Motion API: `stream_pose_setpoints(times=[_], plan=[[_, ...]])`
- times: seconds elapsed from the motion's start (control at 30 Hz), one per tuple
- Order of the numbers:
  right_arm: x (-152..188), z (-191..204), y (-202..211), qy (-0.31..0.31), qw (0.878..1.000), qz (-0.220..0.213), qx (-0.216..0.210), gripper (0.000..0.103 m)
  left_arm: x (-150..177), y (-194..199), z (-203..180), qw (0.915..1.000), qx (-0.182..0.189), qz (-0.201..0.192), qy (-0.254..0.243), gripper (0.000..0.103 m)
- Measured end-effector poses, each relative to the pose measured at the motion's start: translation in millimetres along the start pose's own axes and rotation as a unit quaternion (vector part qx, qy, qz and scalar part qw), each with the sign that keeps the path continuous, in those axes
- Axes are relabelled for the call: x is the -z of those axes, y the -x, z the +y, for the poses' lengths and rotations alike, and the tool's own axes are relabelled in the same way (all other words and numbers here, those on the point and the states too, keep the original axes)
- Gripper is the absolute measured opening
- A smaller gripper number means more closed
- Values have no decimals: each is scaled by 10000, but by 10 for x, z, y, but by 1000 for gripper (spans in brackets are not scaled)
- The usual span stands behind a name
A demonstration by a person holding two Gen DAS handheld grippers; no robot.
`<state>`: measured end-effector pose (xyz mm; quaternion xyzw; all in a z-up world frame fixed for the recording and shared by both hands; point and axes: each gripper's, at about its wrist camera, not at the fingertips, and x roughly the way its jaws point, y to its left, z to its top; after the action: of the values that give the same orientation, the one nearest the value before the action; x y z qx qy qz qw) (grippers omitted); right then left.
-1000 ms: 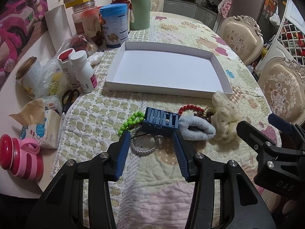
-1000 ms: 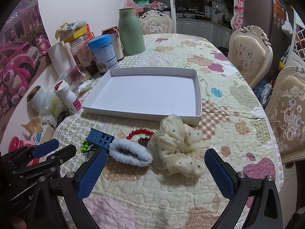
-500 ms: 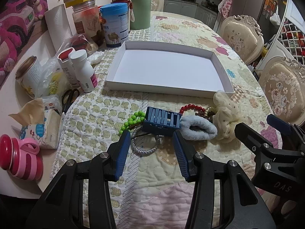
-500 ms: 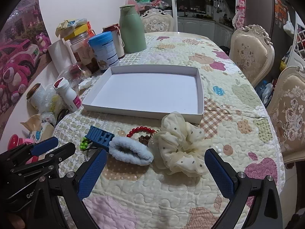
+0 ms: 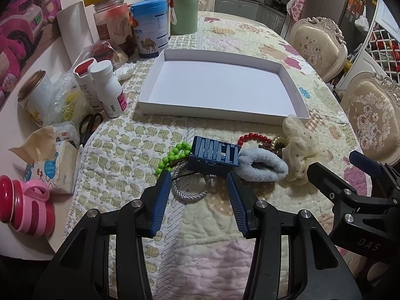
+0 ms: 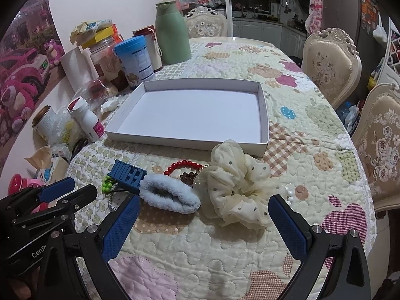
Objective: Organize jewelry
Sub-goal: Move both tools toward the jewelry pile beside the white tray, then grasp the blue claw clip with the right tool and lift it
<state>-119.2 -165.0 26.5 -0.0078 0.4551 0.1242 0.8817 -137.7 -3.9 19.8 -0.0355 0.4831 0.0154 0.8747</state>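
An empty white tray [image 5: 295,100] [image 6: 265,115] lies on the quilted table. In front of it lies a heap: a blue claw clip [image 5: 212,155] [image 6: 127,175], a green bead bracelet [image 5: 172,157], a grey braided band [image 5: 190,195], a light blue fluffy scrunchie [image 5: 262,167] [image 6: 170,195], a red bead bracelet [image 5: 252,137] [image 6: 182,166] and a cream dotted scrunchie [image 5: 297,147] [image 6: 235,187]. My left gripper [image 5: 198,177] is open, just short of the clip and over the grey band. My right gripper [image 6: 203,202] is open wide, in front of the two scrunchies.
Bottles [image 5: 110,90], a blue tin [image 5: 150,27], a green flask [image 5: 183,5], jars, scissors [image 5: 88,125], a tissue pack [image 5: 52,162] and a pink cup [image 5: 22,205] crowd the left side. Chairs [image 6: 330,67] stand along the right edge.
Both grippers have edged slightly forward toward the heap. Nothing has been taken hold of, and the jaws stay as open as before.
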Motion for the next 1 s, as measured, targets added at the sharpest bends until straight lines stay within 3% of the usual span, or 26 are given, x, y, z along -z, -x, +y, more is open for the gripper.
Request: stream_pose_setpoints(times=[0.5,1.0], plan=[[32,24,-105,104,9998,145,-133,102,3,-79,127,9999,34,118,97,46],[93,167,-236,400,9962,276,-727,100,-43,-234,497,9978,349,468,314,46]])
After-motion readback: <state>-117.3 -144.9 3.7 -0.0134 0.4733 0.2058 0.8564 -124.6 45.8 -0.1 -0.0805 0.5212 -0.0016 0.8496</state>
